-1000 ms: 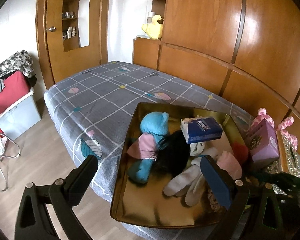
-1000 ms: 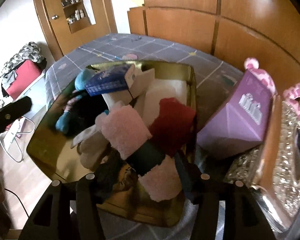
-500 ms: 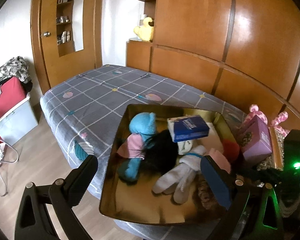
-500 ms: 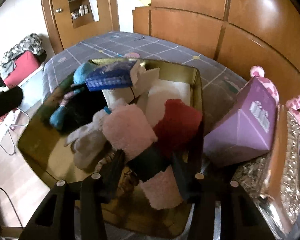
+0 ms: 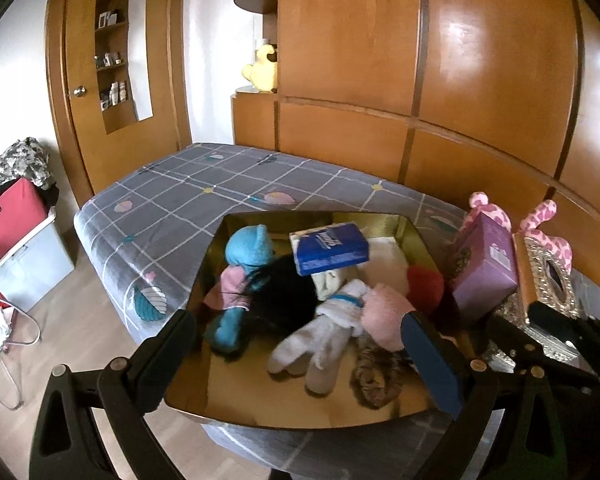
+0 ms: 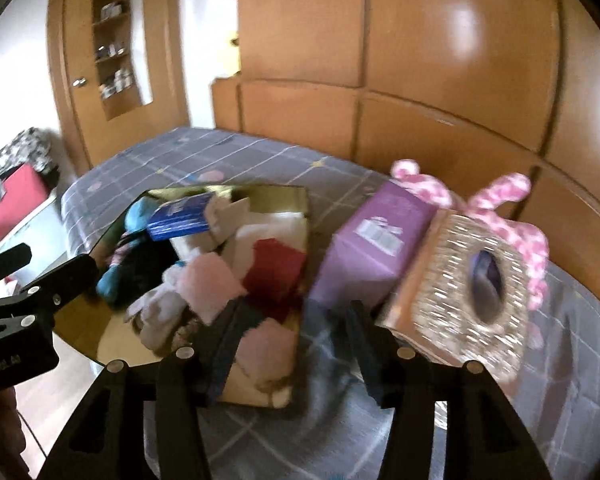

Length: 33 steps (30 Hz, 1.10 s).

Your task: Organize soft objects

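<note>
Right tongs let go of pink cloth, pulled back from gold tray, now apart, left tongs apart w/ nothing held

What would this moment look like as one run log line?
left gripper: open, empty, over gold tray | right gripper: open, empty, near purple box | soft items piled in tray

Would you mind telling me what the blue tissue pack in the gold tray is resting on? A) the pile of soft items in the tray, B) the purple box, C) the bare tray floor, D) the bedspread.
A: the blue tissue pack sits atop the pile in the gold tray, over the black plush and pale cloths, well apart from the purple box outside the tray.
</note>
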Available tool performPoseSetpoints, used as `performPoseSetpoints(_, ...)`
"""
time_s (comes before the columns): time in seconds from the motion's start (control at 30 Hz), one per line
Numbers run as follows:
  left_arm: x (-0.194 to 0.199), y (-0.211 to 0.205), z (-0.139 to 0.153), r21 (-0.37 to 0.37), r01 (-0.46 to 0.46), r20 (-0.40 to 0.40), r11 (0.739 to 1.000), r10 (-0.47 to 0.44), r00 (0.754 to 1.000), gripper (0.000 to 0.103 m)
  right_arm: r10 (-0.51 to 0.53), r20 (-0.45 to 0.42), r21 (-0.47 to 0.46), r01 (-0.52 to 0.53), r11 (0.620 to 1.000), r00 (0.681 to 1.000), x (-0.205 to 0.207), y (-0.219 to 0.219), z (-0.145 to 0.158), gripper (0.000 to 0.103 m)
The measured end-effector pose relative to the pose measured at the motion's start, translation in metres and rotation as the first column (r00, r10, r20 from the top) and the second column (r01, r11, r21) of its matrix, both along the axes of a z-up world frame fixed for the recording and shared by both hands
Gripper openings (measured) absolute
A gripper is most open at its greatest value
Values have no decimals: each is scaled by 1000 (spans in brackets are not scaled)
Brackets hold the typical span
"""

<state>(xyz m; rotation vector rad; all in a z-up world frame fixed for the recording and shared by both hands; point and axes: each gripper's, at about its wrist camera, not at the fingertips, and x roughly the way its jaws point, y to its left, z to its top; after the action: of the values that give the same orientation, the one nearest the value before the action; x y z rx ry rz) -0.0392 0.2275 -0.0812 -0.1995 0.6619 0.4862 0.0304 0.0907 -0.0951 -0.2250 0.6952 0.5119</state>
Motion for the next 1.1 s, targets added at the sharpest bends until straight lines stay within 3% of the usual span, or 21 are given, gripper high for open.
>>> performPoseSetpoints(0.27,1,-27,3,-19,37,29,999,-36,999,103,-159,42,35,158,987,986,-12,-46,-1,55)
performPoseSetpoints(0.53,2,-55,-3,-6,121,8,993,-121,993,103,-242,39,44,241,970,969,-17,-74,-4,56)
performPoseSetpoints(1.1,0,-60,1,11,128,14,992,-128,992,102,-232,57,46,229,972,971,-25,-69,1,56)
